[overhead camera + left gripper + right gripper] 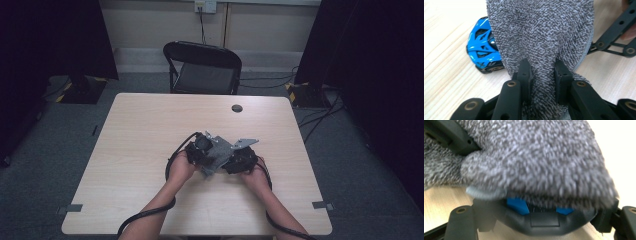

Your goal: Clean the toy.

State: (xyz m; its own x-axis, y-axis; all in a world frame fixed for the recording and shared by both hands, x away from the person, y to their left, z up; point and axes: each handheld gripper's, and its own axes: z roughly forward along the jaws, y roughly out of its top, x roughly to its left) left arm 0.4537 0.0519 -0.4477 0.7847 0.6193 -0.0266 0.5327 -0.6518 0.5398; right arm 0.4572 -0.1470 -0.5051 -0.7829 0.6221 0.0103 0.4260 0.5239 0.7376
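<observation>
Mid-worktop, both grippers meet. The left gripper has its jaws pinched on a grey towel, which drapes a blue toy car at its 10 o'clock. The right gripper's jaw state I cannot tell (towel covers them). Bare wood lies all around.

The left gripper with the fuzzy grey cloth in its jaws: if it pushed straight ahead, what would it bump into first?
The left gripper is shut on the grey terry cloth, which blocks the line ahead. The shiny blue toy car lies just beyond, partly under the cloth, so it would probably be met first, though depth is unclear.
</observation>
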